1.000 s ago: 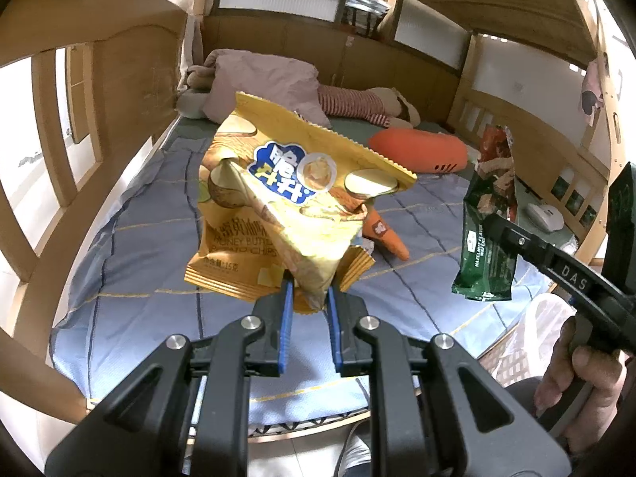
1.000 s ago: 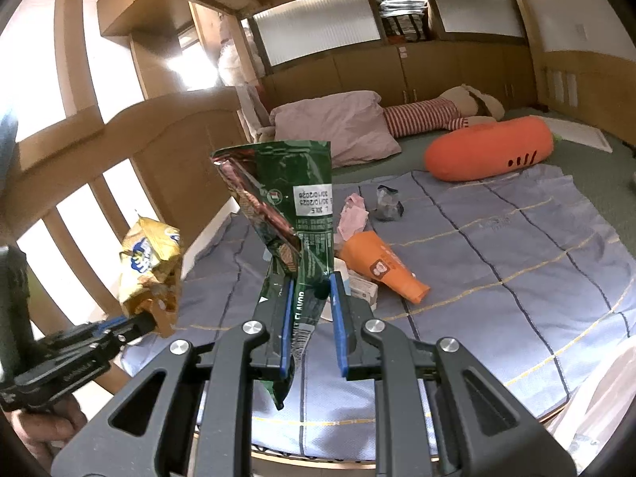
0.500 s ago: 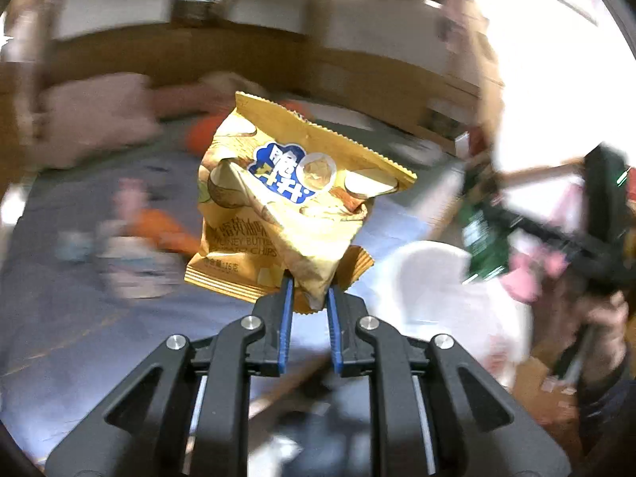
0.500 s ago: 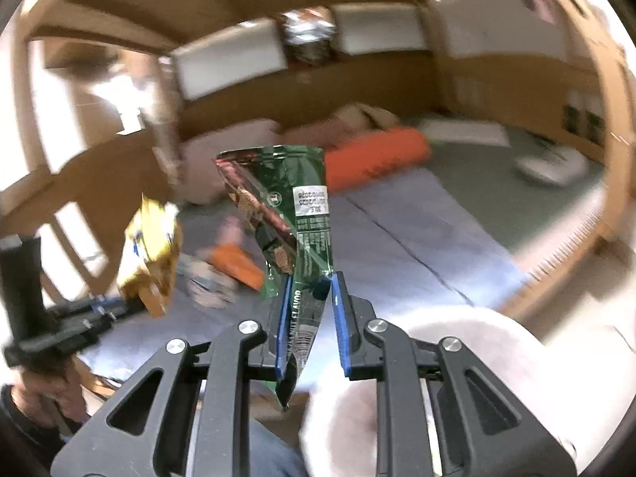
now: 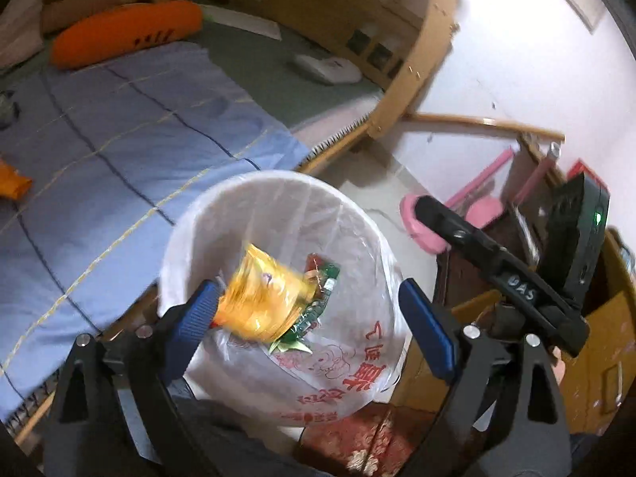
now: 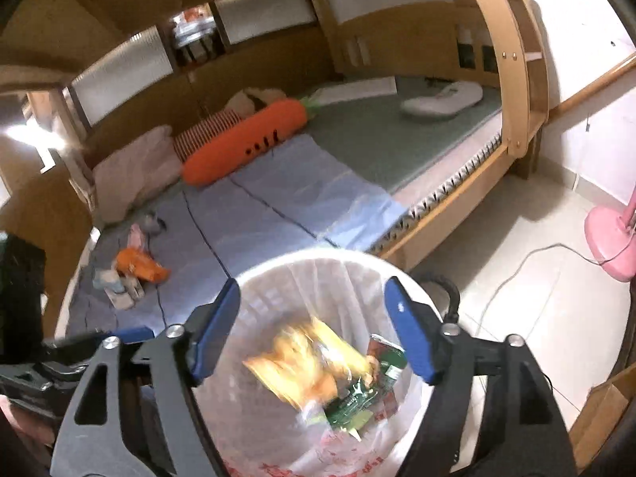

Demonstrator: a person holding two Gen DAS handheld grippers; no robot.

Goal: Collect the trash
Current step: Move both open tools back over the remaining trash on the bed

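The left gripper point(image 5: 310, 318) stands with its blue-padded jaws spread wide, having just been opening, and nothing is clamped between them. The crinkled yellow snack bag point(image 5: 264, 298) shows blurred just past the left-hand pad, close against it, whether touching cannot be told; it lies inside the round white bin lined with a thin clear plastic bag point(image 5: 278, 187) directly below and ahead of the jaws. The green foil snack wrapper point(image 5: 318, 298) sits right beside the yellow bag, toward the middle of the gap.

The right gripper point(image 6: 312, 328) also has its jaws far apart, just opened, gripping nothing. Seen between its pads, the yellow bag point(image 6: 306, 361) and the green wrapper point(image 6: 357, 393) lie together in the lined bin point(image 6: 318, 258) below, the green one nearer the right-hand pad.

Beyond both tools, on the blue quilted bed cover point(image 6: 262, 222), an orange packet and other small litter point(image 6: 135, 266) remain, well apart from the jaws.
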